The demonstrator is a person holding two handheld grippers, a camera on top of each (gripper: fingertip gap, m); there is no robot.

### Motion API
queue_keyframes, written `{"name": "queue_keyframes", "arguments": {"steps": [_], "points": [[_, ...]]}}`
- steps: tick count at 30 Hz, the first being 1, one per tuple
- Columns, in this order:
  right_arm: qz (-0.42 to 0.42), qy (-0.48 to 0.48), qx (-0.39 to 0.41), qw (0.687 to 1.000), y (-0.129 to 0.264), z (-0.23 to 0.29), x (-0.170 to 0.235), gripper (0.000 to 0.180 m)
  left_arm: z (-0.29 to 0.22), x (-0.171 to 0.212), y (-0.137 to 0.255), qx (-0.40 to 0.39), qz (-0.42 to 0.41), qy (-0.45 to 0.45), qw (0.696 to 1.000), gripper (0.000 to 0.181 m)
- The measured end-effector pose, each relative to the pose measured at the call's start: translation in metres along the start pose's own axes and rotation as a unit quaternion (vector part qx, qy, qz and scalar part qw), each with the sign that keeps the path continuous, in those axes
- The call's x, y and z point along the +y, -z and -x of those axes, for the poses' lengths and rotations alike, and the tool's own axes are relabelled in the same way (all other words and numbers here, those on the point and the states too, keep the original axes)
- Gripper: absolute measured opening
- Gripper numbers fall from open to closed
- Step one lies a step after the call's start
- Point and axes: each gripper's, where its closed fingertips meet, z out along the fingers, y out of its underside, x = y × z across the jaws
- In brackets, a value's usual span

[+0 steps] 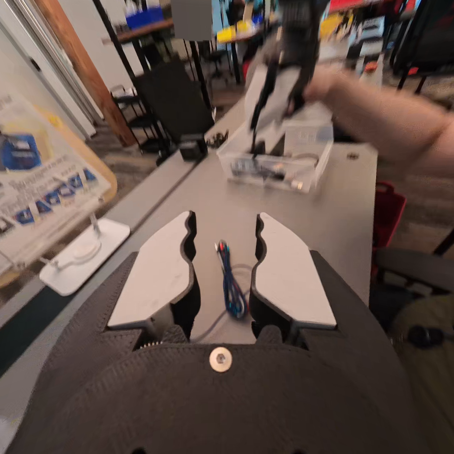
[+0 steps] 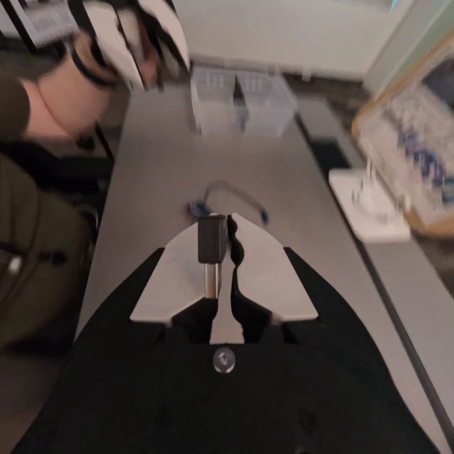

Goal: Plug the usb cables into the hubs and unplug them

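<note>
USB plug [image 2: 212,242] clamped in the right gripper [image 2: 227,216]; left gripper [image 1: 225,216] gapes over bundled cables [image 1: 232,282]. Clear bin [image 1: 275,159] holds blurred electronics, labels unreadable.

Your long grey table [image 1: 282,213] carries a bundled blue braided cable [image 1: 233,290] lying loose near the middle. Toward the far end sits a clear plastic bin [image 1: 272,167], and at that far left corner a small black box [image 1: 191,147], apart from the bin.
</note>
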Motion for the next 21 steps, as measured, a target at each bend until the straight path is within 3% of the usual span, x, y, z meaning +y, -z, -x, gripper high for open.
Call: {"name": "queue_keyframes", "arguments": {"steps": [2, 4, 7, 10, 12, 14, 16, 21], "points": [[0.123, -0.046, 0.018, 0.991, 0.062, -0.019, 0.072, 0.004, 0.000, 0.042, -0.001, -0.004, 0.054, 0.009, 0.999, 0.046], [0.176, -0.108, 0.025, 0.978, 0.105, -0.024, 0.138, 0.005, -0.004, 0.082, -0.010, 0.001, 0.097, 0.020, 0.995, 0.046], [0.238, -0.187, 0.045, 0.952, 0.130, -0.020, 0.223, 0.005, -0.008, 0.119, -0.030, 0.014, 0.125, 0.038, 0.991, 0.044], [0.255, -0.217, 0.035, 0.942, 0.120, -0.009, 0.270, 0.006, -0.009, 0.132, -0.052, 0.044, 0.119, 0.083, 0.988, 0.041], [0.264, -0.221, 0.031, 0.938, 0.110, -0.004, 0.288, 0.006, -0.008, 0.142, -0.066, 0.060, 0.137, 0.106, 0.983, 0.043], [0.263, -0.223, 0.049, 0.937, 0.106, -0.007, 0.293, 0.024, -0.005, 0.154, -0.078, 0.057, 0.169, 0.102, 0.979, 0.045], [0.246, -0.222, 0.066, 0.941, 0.111, -0.011, 0.283, 0.028, -0.007, 0.167, -0.089, 0.056, 0.198, 0.087, 0.975, 0.046], [0.210, -0.155, 0.225, 0.939, 0.160, -0.031, 0.234, 0.040, -0.012, 0.196, -0.124, 0.067, 0.265, 0.121, 0.954, 0.041]]}}
